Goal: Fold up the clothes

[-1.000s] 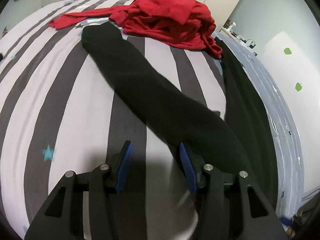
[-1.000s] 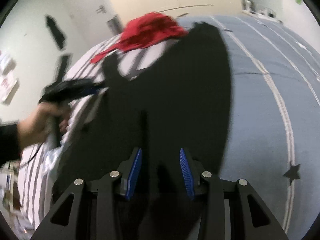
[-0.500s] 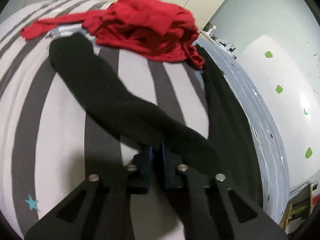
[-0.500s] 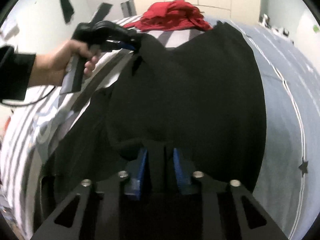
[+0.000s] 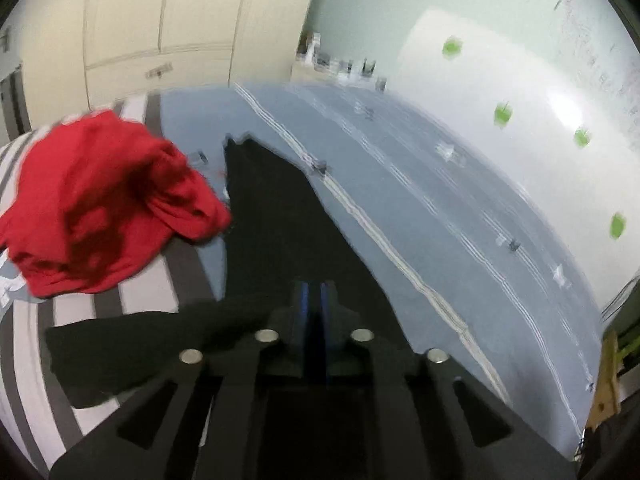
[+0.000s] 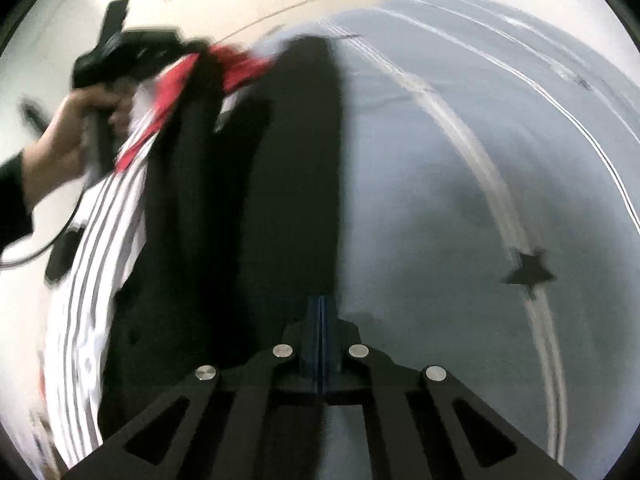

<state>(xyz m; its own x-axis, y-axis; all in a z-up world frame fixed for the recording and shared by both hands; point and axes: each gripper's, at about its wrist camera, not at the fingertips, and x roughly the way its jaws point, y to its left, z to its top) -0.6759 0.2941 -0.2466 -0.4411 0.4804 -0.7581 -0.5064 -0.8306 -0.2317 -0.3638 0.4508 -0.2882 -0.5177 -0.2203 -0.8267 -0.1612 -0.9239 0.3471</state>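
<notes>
While the black garment (image 5: 276,216) lies on the bed (image 5: 440,208) beside the red clothes (image 5: 100,208), the left gripper (image 5: 314,304) lifts its sleeve, fingers parting slightly but gripping cloth. The right gripper (image 6: 321,320) has clamped fully on the hem; both were open a second ago.

Two garments are lying on the bed: one black garment (image 5: 276,216) and one red garment (image 5: 100,204) at nine o'clock.
</notes>
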